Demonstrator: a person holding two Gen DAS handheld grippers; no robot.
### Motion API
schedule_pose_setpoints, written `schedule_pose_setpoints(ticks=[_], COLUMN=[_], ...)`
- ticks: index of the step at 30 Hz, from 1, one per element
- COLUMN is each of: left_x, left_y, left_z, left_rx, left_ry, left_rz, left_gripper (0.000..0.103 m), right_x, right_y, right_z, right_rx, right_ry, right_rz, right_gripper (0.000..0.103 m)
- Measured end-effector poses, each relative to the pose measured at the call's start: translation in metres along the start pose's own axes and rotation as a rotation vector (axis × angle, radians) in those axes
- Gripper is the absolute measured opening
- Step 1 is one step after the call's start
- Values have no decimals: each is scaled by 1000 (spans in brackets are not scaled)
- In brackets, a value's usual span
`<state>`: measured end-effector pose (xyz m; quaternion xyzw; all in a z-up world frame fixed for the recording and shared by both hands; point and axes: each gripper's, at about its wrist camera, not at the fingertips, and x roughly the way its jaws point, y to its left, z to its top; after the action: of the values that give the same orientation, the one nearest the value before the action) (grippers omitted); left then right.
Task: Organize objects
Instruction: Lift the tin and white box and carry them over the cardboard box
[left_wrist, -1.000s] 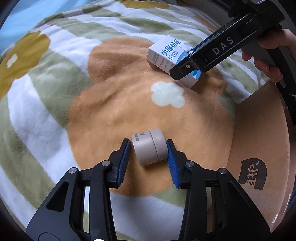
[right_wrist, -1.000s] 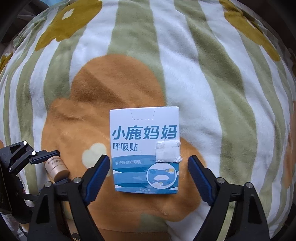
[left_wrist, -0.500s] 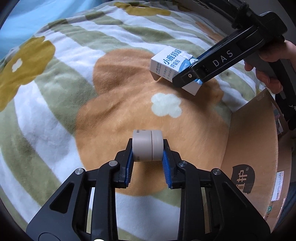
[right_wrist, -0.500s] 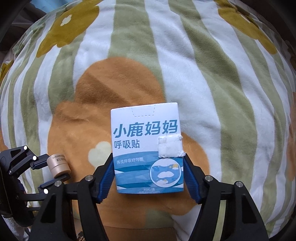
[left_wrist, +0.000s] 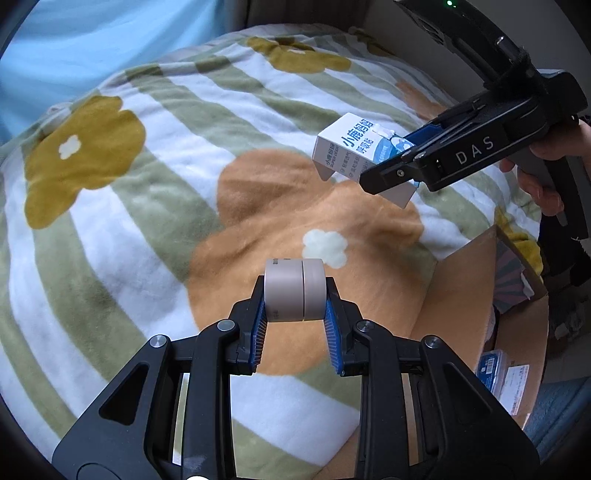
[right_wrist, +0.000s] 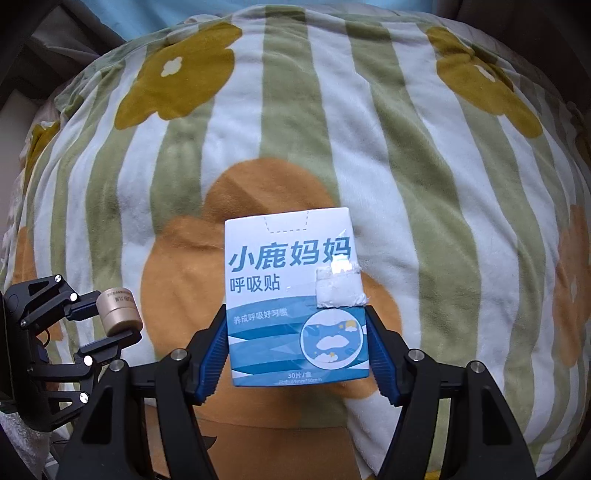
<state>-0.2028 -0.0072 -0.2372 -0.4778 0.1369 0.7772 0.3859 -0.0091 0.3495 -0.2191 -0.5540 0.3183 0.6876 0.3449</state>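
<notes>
My left gripper (left_wrist: 295, 314) is shut on a small beige round jar (left_wrist: 294, 290) and holds it above the striped flower blanket (left_wrist: 147, 206). The jar also shows in the right wrist view (right_wrist: 119, 312), held in the left gripper (right_wrist: 110, 321) at the far left. My right gripper (right_wrist: 297, 347) is shut on a white and blue box with Chinese lettering (right_wrist: 295, 295), lifted off the blanket. In the left wrist view the box (left_wrist: 354, 155) hangs in the right gripper (left_wrist: 399, 173) at the upper right.
An open cardboard box (left_wrist: 476, 295) stands at the right edge of the blanket, with small packets (left_wrist: 495, 369) inside. A blue surface (left_wrist: 92, 48) lies behind the blanket. A hand (left_wrist: 543, 181) holds the right gripper's handle.
Both grippers closed, the left on the jar and the right on the box. Both objects have been lifted off the blanket.
</notes>
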Motion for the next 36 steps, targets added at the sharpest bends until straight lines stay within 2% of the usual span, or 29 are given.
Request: schedule_pose_setpoints(ticks=[5, 16, 22, 27, 36], left_x=[-34, -99, -124, -133, -114], left_y=[-13, -65, -99, -123, -161], left_z=[7, -4, -35, -70, -128], left_rx=[-27, -105, -205, -291, -405], left_ry=[-45, -118, -143, -153, -107], left_rz=[21, 89, 133, 178, 215], left_gripper=[25, 25, 25, 25, 25], right_x=[-24, -100, -119, -114, -91], right_y=[27, 38, 42, 44, 40], right_z=[1, -38, -80, -116, -171], right_rx=[-65, -194, -271, -326, -378], right_ry=[-49, -150, -145, -109, -36], right_rz=[8, 69, 112, 122, 155], right_gripper=[63, 63, 63, 63, 63])
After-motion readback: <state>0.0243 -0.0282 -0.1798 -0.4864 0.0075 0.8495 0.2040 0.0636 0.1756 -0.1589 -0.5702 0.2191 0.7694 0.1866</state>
